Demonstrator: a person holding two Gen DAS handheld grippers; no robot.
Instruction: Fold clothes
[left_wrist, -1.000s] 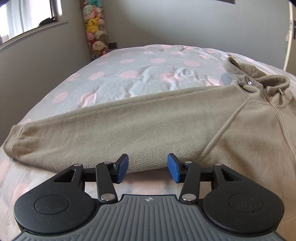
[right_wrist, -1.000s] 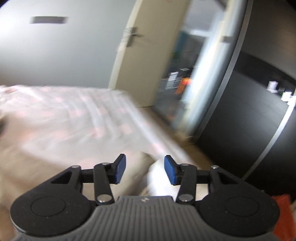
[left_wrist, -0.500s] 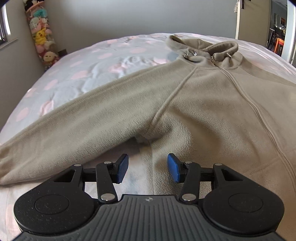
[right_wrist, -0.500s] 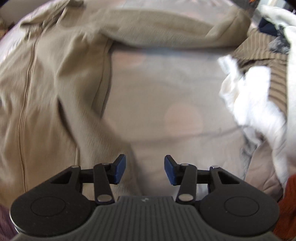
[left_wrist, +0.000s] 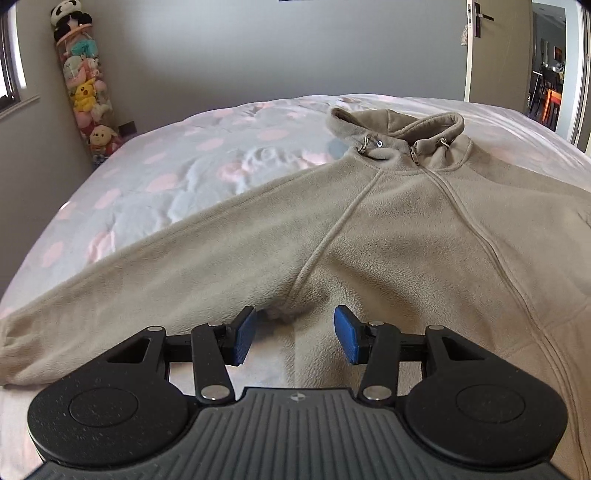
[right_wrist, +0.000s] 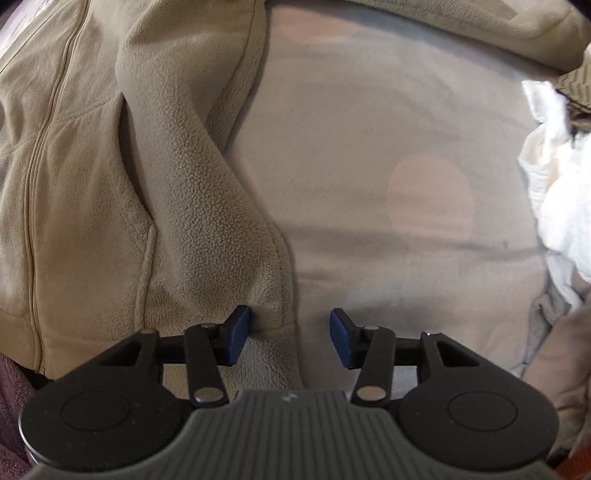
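Spreading across the bed (left_wrist: 155, 177), a beige fleece jacket (left_wrist: 406, 229) is seen front-up from the left wrist view, zip closed, collar toward the far wall, one sleeve (left_wrist: 147, 280) stretched out to the left. The left gripper (left_wrist: 293, 336) is held above the armpit seam, jaws parted about halfway with nothing between the blue pads; no fabric is pinched.

Only the left wrist view takes in the room: a grey wall, a tall column of stuffed toys (left_wrist: 86, 88) in the far left corner beside a window edge, and an open door (left_wrist: 495, 51) at the right, with another room glimpsed beyond.

Looking down from the right wrist view, the jacket's (right_wrist: 92, 184) other side is shown close up instead: the zip running down the left, and the side edge folded into a ridge that leads to the hem. The right gripper (right_wrist: 290, 338) is poised over that hem corner, jaws half open; the left pad lies against the fleece edge, the right pad over bare bedding, and no grip is made. A heap of white laundry (right_wrist: 561, 192) is caught at the right edge, with a brown patterned garment (right_wrist: 576, 83) above it, well apart from the jacket.

The bedspread (right_wrist: 406, 147) is pale grey with pink dots, lightly rumpled
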